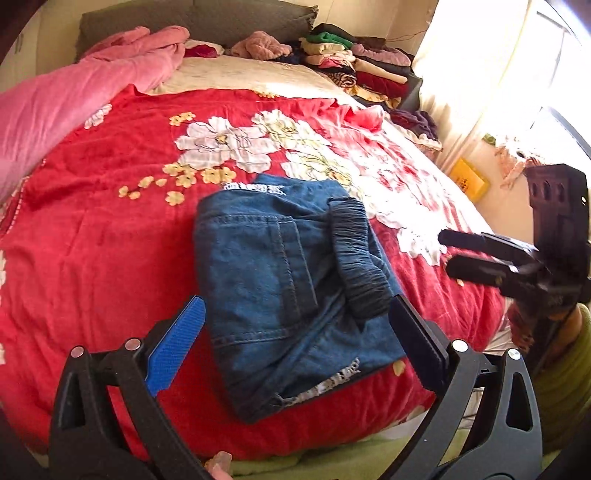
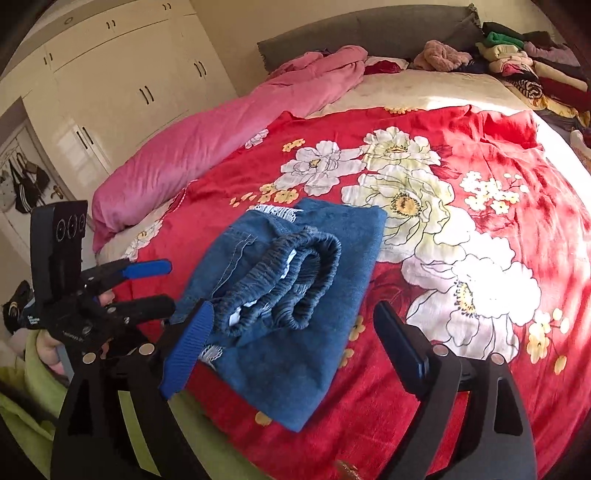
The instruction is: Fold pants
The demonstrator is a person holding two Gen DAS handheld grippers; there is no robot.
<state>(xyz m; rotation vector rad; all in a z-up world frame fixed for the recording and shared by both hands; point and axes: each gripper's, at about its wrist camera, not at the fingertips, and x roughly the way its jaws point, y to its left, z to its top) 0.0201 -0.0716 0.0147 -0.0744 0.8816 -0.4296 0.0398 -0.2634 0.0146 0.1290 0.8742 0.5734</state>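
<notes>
A pair of blue jeans (image 1: 266,266) (image 2: 314,332) lies folded into a compact bundle on the red floral blanket (image 1: 92,240) (image 2: 461,369). Its dark elastic waistband (image 1: 358,258) (image 2: 295,280) is doubled over on top. My left gripper (image 1: 295,306) hovers just in front of the bundle, jaws wide open, pressing on nothing; it also shows at the left of the right wrist view (image 2: 170,286). My right gripper (image 2: 293,306) stands open over the bundle's near edge, with the waistband beyond its blue finger (image 2: 188,347) and untouched. From the left wrist view it sits right of the jeans (image 1: 452,253).
A pink duvet (image 1: 74,88) (image 2: 207,147) runs along the bed's left side. Stacked folded clothes (image 1: 354,62) (image 2: 528,62) sit at the back right by the grey headboard (image 2: 388,26). White wardrobes (image 2: 122,74) stand left. A yellow box (image 1: 469,179) lies beside the bed.
</notes>
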